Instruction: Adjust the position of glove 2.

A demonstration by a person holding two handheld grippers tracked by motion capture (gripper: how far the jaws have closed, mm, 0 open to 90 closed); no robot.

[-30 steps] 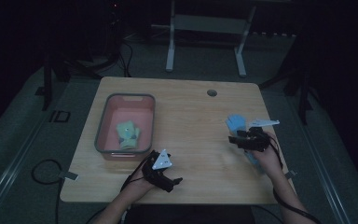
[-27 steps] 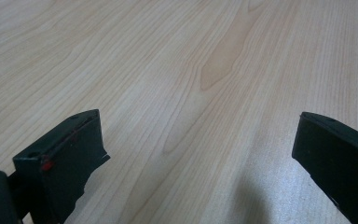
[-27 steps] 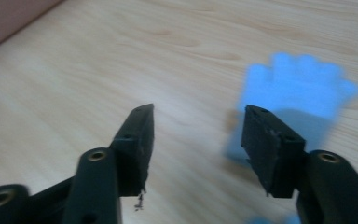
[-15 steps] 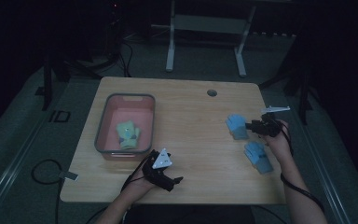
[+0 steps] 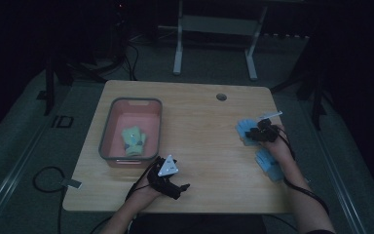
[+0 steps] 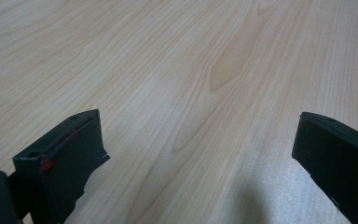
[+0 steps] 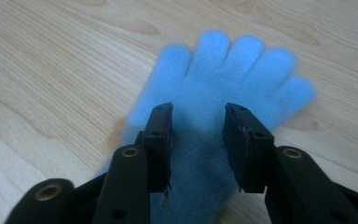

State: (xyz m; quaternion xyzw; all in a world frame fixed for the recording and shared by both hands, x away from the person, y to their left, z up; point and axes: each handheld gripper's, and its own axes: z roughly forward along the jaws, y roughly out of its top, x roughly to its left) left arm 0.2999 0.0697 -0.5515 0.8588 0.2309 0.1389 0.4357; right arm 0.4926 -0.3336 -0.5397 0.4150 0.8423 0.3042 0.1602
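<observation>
Item one: your right gripper, at the table's right side, jaws set over the palm of a blue glove lying flat, fingers spread away from you. The jaws have just been closing, with the glove's fabric between them; whether the pads already pinch it is hard to tell.

Item two: a second blue glove, just beside your right wrist.

Item three: your left gripper, near the front edge, jaws wide apart over bare wood.

Item four: a pink bin at left, holding a green glove.
</observation>
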